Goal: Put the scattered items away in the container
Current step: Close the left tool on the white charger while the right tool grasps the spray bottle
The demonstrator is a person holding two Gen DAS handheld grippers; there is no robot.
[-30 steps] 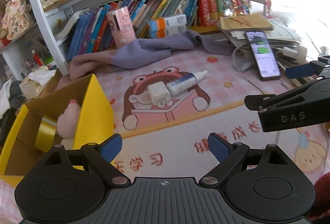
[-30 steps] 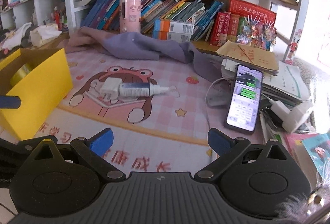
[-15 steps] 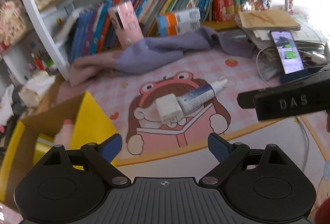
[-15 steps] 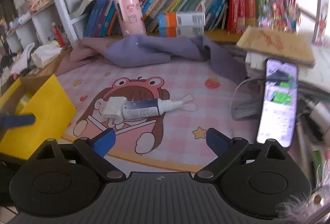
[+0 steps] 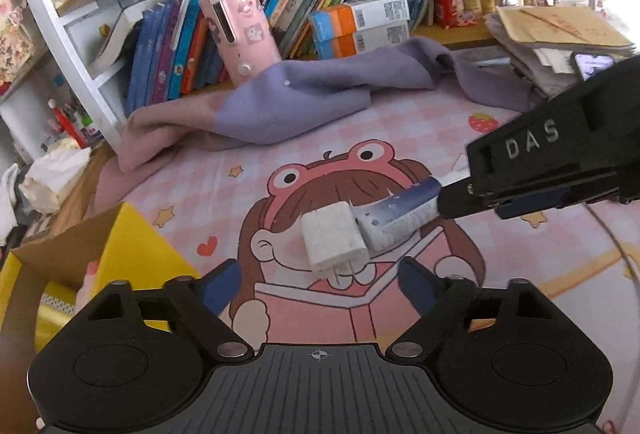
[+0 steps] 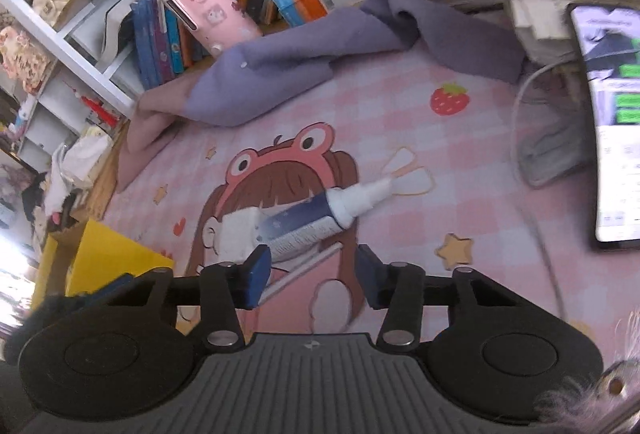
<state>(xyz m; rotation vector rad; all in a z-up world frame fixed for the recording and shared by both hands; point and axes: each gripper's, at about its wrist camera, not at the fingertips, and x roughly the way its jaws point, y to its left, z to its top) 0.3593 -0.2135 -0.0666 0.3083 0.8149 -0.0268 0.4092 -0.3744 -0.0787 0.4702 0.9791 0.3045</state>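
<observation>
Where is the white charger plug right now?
The white charger plug lies on the pink cartoon mat, in the middle of the left wrist view, touching the flat end of the blue tube and right of the yellow box.

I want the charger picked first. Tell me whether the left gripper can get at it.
Probably yes: the left gripper is open just short of the white charger, nothing between. The tube touches its right side.

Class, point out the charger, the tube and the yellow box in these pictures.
charger point(image 5: 334, 239): left wrist view, on its white top face.
tube point(image 6: 298, 224): right wrist view, on its blue body.
yellow box point(image 5: 134, 254): left wrist view, on its outer yellow wall.
</observation>
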